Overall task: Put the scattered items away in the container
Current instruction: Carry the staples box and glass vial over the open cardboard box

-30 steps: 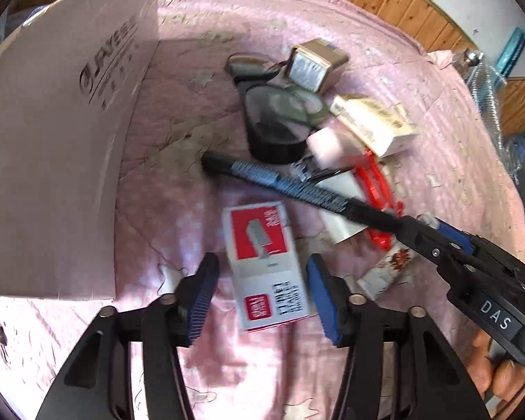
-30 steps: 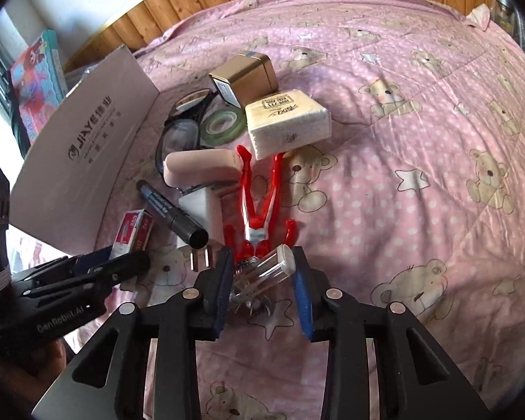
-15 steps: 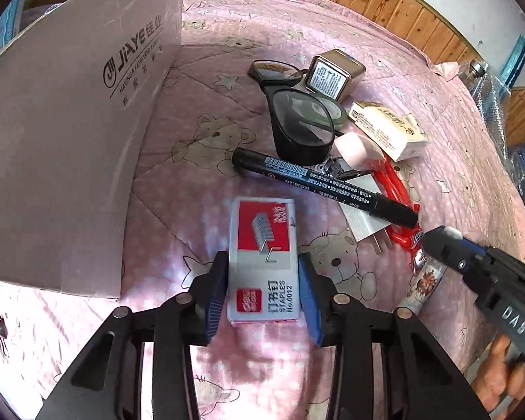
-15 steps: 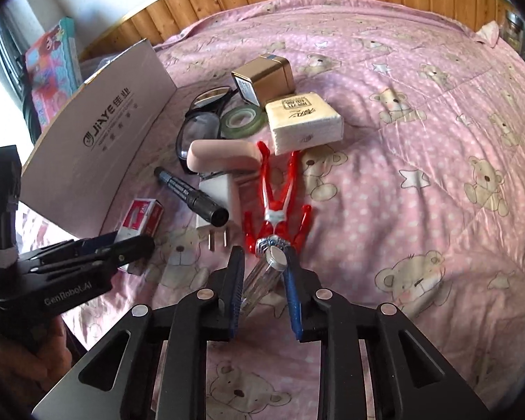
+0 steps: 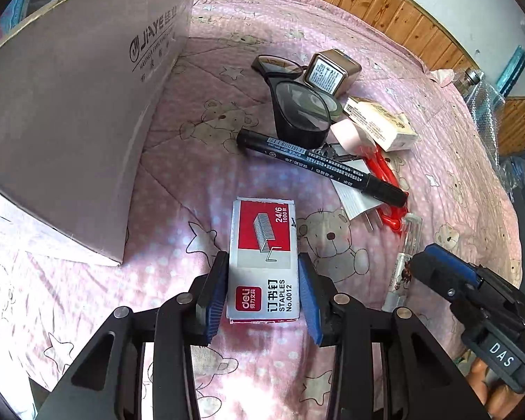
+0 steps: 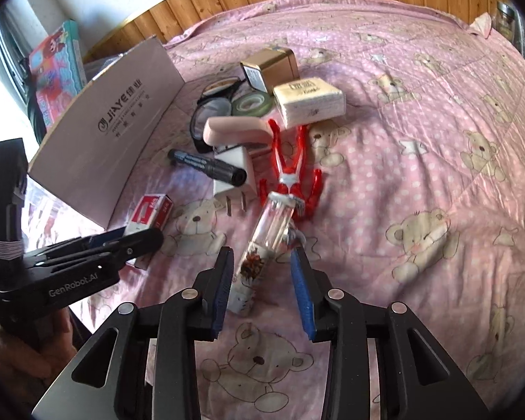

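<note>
A red and white staples box (image 5: 262,245) sits on the pink bedspread with my left gripper (image 5: 262,259) shut on its two long sides. The right wrist view shows the same box (image 6: 150,213) just past the left gripper (image 6: 87,255). A clear tube with a printed label (image 6: 262,245) lies lengthwise between the spread fingers of my right gripper (image 6: 261,250), which is open; the tube leans toward the left finger. The open cardboard box (image 5: 70,122) stands at the left, close to the staples box.
Beyond the grippers lie a black marker (image 5: 318,164), black glasses (image 5: 297,112), a brown tin (image 5: 332,70), a tissue pack (image 6: 308,101), a pink case (image 6: 234,127), a white plug (image 6: 234,161), a green tape roll (image 6: 252,103) and a red toy figure (image 6: 290,168). Wooden panelling edges the bed.
My right gripper's fingers have spread apart from the clear tube, which now lies between them. The left gripper closed on the staples box a second ago and still holds it.
</note>
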### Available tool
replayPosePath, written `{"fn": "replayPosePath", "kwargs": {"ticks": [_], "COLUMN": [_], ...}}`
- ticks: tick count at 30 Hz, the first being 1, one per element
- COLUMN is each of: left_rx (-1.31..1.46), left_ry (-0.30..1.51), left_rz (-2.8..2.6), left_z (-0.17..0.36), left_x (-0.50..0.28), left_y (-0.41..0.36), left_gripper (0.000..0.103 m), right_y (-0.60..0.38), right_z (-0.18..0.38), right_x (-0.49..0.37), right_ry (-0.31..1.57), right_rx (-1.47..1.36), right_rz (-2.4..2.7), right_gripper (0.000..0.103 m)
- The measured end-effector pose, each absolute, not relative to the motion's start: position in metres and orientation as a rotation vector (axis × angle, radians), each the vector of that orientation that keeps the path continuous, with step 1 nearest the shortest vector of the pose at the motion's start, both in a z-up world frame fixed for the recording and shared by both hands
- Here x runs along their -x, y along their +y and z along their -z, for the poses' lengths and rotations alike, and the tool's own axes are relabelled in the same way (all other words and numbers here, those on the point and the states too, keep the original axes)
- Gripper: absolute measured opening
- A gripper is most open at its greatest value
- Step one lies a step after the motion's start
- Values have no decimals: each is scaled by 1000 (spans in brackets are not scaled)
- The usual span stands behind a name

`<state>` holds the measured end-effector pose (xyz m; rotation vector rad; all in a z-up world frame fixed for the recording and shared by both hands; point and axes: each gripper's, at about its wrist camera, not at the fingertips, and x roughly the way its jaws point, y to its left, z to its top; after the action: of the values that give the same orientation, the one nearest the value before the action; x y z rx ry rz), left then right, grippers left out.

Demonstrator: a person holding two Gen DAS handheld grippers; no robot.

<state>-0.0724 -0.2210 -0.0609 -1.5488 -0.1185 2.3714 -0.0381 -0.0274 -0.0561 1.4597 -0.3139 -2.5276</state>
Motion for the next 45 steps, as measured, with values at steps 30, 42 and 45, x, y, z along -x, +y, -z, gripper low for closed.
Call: {"fn": "replayPosePath", "kwargs": {"ticks": [30,42,45], "left_rx": [1354,1255,1221], "left_ry": [-79,-243,-245], "left_rz": [-2417,-2470,-2470], "left_z": [10,-52,-65], "left_x": [41,50,53], "left_y": [-221,-270,-273], "left_gripper": [39,39,39], "right_y": [-55,-99,-101], "right_z": [7,-36,-44], "right_x": [6,13,18], "right_ry": [-253,-126,-190], "right_rx": [-1336,-1247,-1227], "right_rz": [2528,2508,2476], "right_gripper": [12,11,11]}}
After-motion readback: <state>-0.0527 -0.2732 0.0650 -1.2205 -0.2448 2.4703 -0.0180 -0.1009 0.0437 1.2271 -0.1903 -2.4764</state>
